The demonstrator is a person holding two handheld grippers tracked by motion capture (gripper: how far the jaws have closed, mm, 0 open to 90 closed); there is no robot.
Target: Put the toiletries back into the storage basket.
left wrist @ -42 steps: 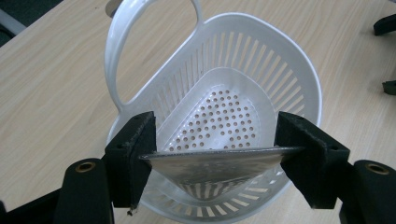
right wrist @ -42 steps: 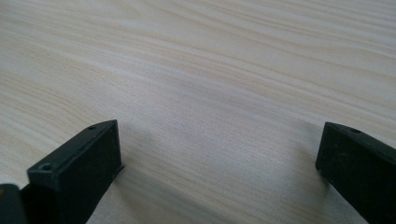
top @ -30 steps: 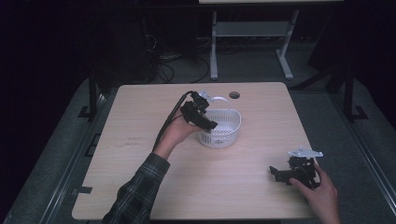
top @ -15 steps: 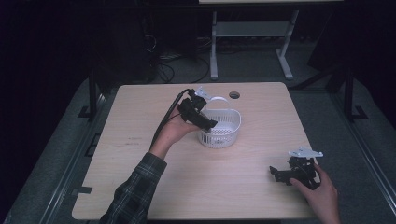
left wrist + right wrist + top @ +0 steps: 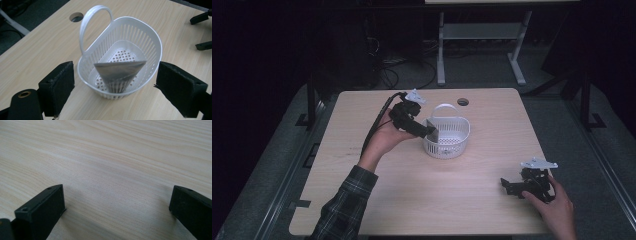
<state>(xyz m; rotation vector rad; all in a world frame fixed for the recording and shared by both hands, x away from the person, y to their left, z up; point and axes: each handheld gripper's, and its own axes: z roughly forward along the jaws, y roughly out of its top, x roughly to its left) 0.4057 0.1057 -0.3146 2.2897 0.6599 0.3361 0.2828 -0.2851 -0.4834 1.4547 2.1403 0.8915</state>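
A white slotted basket [image 5: 453, 145] with an upright handle stands mid-table. A grey cone-shaped pouch [image 5: 120, 72] leans inside it, point down, also seen as a grey patch [image 5: 433, 134] at the basket's left wall. My left gripper [image 5: 428, 131] hovers at the basket's left rim, tilted down toward it. Its jaws have just been opening, and its pads [image 5: 58, 87] now stand wide apart with nothing between them. My right gripper [image 5: 507, 186] rests open low over bare wood at the table's near right, its pads [image 5: 47, 205] spread with nothing between them.
A round cable hole [image 5: 463, 102] lies in the tabletop just behind the basket. The left gripper's cable [image 5: 376, 125] trails toward the near left. The basket wall [image 5: 152, 45] faces the right gripper's far-off jaws [image 5: 200, 17]. A metal stand [image 5: 441, 50] rises beyond the table.
My left gripper has drawn back up and to the left from over the basket's left rim. The right hand has kept still.
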